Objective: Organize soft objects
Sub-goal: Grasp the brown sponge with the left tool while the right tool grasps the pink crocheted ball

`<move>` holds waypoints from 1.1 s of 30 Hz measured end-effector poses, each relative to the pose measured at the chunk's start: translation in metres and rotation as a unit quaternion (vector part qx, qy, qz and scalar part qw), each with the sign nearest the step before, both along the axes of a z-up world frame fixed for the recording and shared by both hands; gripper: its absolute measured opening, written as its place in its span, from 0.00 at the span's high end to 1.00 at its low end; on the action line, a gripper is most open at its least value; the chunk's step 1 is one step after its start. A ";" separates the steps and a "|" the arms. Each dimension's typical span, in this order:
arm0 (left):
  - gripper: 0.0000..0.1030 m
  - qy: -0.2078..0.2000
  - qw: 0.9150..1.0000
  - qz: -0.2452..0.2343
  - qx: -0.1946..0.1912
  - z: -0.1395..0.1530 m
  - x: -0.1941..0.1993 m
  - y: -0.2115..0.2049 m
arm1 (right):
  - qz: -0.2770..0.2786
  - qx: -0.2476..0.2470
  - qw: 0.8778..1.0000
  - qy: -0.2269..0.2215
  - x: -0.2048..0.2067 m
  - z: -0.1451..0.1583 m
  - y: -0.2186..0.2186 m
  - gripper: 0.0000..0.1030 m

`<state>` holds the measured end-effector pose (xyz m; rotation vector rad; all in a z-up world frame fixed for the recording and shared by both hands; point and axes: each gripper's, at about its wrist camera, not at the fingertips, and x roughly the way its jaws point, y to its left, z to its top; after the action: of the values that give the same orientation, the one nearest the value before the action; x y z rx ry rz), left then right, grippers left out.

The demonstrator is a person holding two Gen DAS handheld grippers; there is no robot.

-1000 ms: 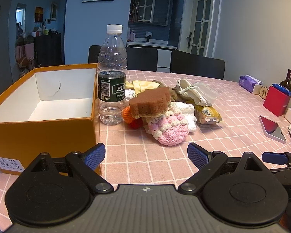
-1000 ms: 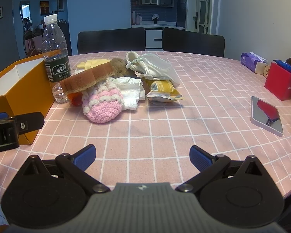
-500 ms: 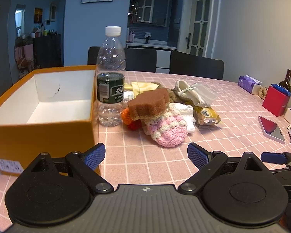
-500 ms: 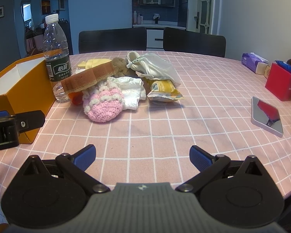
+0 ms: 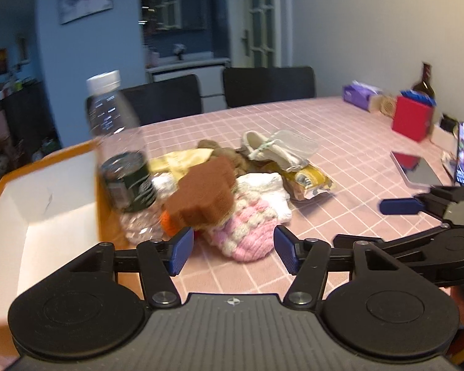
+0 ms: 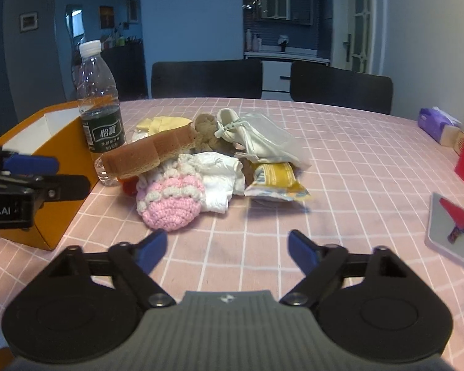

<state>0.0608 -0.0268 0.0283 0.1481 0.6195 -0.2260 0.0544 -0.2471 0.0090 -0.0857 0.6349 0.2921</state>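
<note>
Beside orange box (image 6: pixel 62 157): water bottle (image 6: pixel 100 114) crowding sponge (image 6: pixel 148 154); both grippers (image 5: pixel 232 247) (image 6: pixel 225 249) wide open, empty.

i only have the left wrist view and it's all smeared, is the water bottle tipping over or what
Observer: No. The right wrist view is sharp and shows the water bottle standing upright beside the orange box.
Operator: ok what does the label say
Observer: White Chinese characters on a dark green band; I cannot read them in your view.
Operator: is the brown sponge on the table
Observer: No. From the right side the brown sponge is a flat slab lying on top of the pink crocheted piece, one end reaching toward the bottle.
Operator: where's my left gripper from over there
Observer: The left gripper shows at the left edge, in front of the box, short of the pile.
</note>
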 end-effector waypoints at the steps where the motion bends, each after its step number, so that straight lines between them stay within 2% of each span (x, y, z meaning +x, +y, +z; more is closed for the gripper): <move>1: 0.27 0.010 1.000 -0.014 0.015 0.001 0.008 -0.003 | 0.006 0.002 1.000 0.004 0.006 0.000 0.002 0.22; 5: 0.27 0.032 0.992 -0.061 0.103 0.007 0.039 -0.021 | 0.039 0.002 0.999 0.028 0.029 -0.007 0.013 0.27; 9: 0.26 0.064 0.974 -0.108 0.190 0.003 0.063 -0.035 | 0.066 0.014 0.996 0.053 0.047 -0.018 0.024 0.27; 11: 0.25 0.095 0.962 -0.133 0.218 -0.006 0.075 -0.038 | 0.080 0.018 0.995 0.061 0.053 -0.023 0.031 0.24; 14: 0.25 0.119 0.951 -0.144 0.245 -0.017 0.090 -0.042 | 0.101 0.013 0.993 0.064 0.060 -0.029 0.045 0.14; 20: 0.23 0.116 0.929 -0.154 0.316 -0.034 0.105 -0.056 | 0.113 -0.010 0.992 0.057 0.073 -0.039 0.065 0.13; 23: 0.26 0.109 0.926 -0.145 0.331 -0.039 0.109 -0.055 | 0.117 -0.020 0.992 0.046 0.077 -0.040 0.075 0.13; 28: 0.35 0.108 0.929 -0.141 0.326 -0.040 0.110 -0.049 | 0.121 -0.049 0.991 0.021 0.078 -0.046 0.092 0.15; 31: 0.44 0.105 0.935 -0.140 0.308 -0.036 0.108 -0.045 | 0.111 -0.072 0.991 0.001 0.076 -0.049 0.100 0.27; 33: 0.48 0.101 0.939 -0.137 0.300 -0.033 0.107 -0.043 | 0.112 -0.073 0.991 -0.003 0.073 -0.048 0.100 0.31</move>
<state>0.1677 -0.0702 -0.0043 0.8128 0.8603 -0.3182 0.1277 -0.1470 -0.0389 -0.2990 0.6408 0.4626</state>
